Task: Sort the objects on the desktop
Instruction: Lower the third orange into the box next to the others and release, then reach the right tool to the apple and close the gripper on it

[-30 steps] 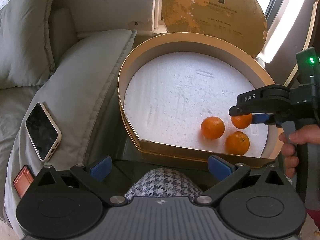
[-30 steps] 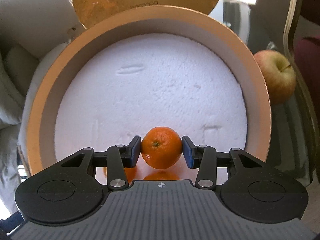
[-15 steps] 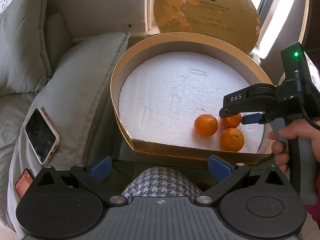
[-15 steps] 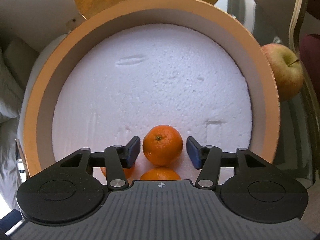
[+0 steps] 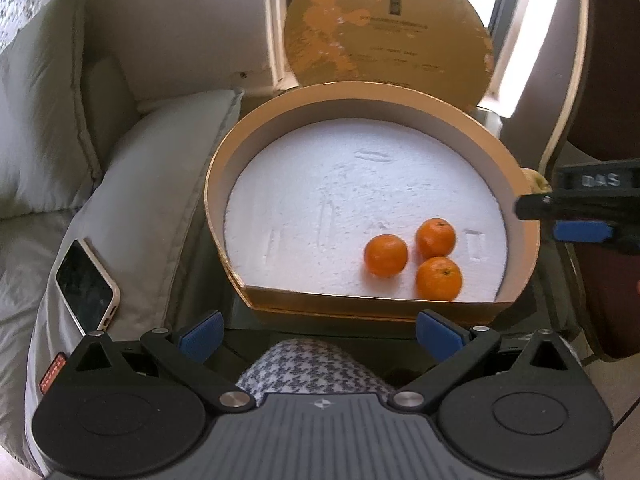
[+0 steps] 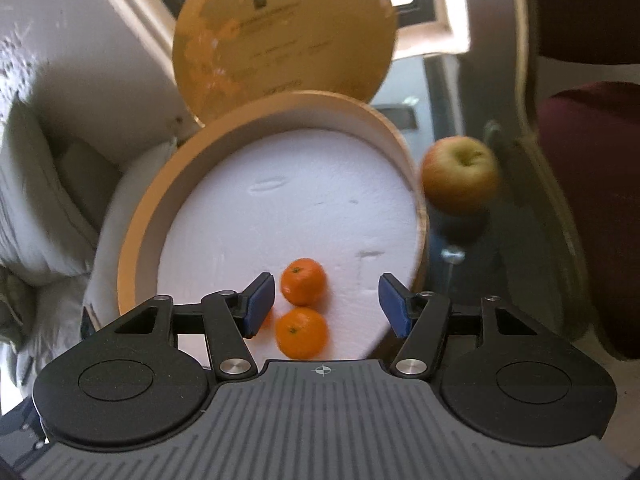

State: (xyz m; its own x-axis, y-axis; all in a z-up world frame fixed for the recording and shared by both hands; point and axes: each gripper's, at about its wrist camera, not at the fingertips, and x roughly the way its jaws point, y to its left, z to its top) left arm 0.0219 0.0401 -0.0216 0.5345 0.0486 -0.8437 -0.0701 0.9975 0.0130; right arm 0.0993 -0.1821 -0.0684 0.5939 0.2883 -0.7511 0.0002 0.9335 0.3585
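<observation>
Three tangerines [image 5: 414, 254] in round box [image 5: 520, 216]; apple [image 6: 460, 174] outside: firm, smooth, gripped across middle; both tools [image 6: 326, 302] wide, empty.

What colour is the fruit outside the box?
The apple is red-yellow, clearest in the right wrist view.

Your left gripper [image 5: 318, 336] and right gripper [image 6: 326, 306] both sit with jaws spread wide, gripping nothing.
</observation>
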